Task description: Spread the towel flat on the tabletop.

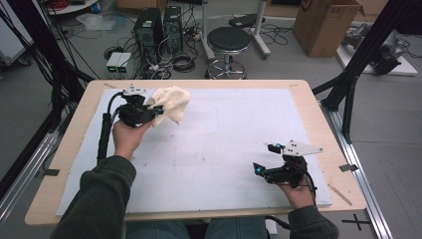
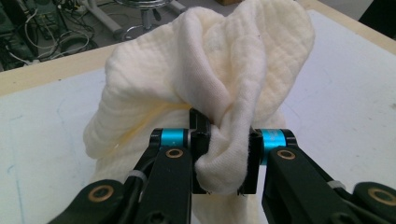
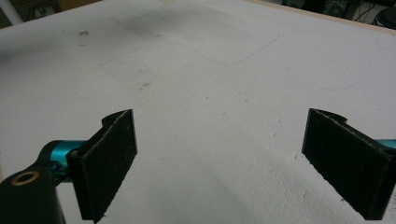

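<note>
White matting covers a wooden tabletop point(image 1: 318, 114), with a stool point(image 1: 228, 42) and computer towers point(image 1: 149, 30) on the floor beyond. At the upper left of the high view, a crumpled cream cloth point(image 1: 171, 103) hangs lifted off the mat, a fold of it pinched tightly between the jaws of the left gripper point(image 1: 158, 110). At the lower right, the right gripper point(image 1: 266, 158) has its jaws spread wide, holding nothing, over bare mat.
</note>
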`<state>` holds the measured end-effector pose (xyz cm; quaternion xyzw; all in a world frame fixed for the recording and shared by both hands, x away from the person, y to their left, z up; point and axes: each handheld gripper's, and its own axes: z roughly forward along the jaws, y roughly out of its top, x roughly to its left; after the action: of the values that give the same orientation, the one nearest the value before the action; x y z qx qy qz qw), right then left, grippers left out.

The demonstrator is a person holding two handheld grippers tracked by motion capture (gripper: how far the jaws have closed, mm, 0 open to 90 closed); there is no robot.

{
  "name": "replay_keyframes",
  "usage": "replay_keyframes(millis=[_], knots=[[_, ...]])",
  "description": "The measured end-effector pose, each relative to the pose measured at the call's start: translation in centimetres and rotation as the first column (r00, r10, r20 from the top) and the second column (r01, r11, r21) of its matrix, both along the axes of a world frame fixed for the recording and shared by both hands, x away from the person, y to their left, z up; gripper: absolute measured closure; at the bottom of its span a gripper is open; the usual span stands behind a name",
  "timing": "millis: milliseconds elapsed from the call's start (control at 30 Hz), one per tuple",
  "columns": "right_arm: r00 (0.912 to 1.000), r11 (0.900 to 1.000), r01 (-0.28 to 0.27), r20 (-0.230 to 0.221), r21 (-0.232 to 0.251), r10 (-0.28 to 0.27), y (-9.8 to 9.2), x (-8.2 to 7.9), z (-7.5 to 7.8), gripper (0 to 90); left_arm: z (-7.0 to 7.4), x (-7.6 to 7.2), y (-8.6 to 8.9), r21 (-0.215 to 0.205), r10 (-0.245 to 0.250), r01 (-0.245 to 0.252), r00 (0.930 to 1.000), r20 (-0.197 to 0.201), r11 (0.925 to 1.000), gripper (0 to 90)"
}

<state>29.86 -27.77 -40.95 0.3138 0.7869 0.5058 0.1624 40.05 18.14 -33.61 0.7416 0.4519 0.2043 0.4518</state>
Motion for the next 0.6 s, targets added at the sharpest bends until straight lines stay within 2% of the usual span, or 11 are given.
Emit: replay_keyframes(millis=[367, 433, 600], knots=[[1.0000, 1.000, -0.002, 0.006, -0.002, 0.002, 0.0, 0.0, 0.0, 9.5, -0.5, -2.3, -1.8, -0.015, -0.061, 0.061, 0.9981, -0.002, 0.9980, 79.4], [1.0000, 1.000, -0.002, 0.006, -0.003, 0.002, 0.0, 0.0, 0.0, 9.4, -0.6, -2.6, -2.3, 0.001, -0.074, 0.074, 0.9972, -0.002, 0.9972, 79.4], [1.0000, 1.000, -0.001, 0.004, 0.000, 0.001, 0.0, 0.0, 0.0, 9.4, -1.0, -3.4, -3.3, -0.008, -0.083, 0.083, 0.9965, -0.004, 0.9965, 79.2]])
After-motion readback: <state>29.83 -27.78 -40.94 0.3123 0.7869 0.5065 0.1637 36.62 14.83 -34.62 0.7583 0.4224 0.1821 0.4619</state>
